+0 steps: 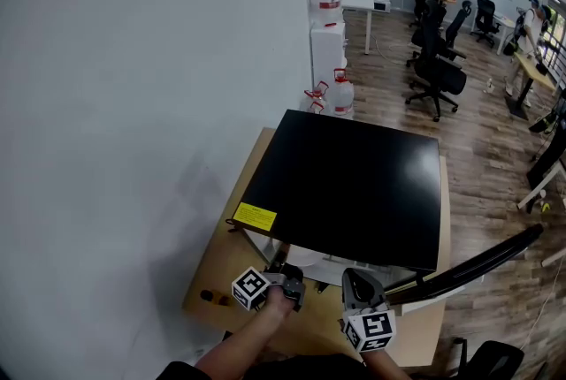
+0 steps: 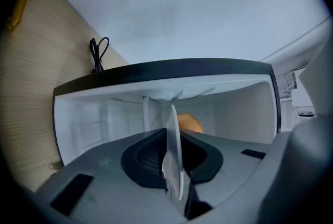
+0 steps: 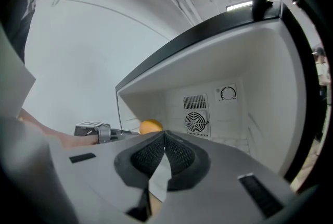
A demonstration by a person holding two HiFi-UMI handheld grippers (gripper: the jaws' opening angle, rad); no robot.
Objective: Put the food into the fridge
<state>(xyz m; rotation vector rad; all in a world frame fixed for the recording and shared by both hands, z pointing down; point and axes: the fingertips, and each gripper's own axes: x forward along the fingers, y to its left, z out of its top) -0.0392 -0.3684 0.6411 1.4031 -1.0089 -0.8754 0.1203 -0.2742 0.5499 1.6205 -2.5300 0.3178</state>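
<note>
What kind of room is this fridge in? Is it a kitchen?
Not a kitchen. It looks like an open office: rolling office chairs and desks stand on a wooden floor, big water jugs wait by the wall, and the small fridge sits on a table.

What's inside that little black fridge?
White walls, a fan grille and a dial at the back; round orange food at the opening. Left gripper and right gripper hide the floor.
</note>
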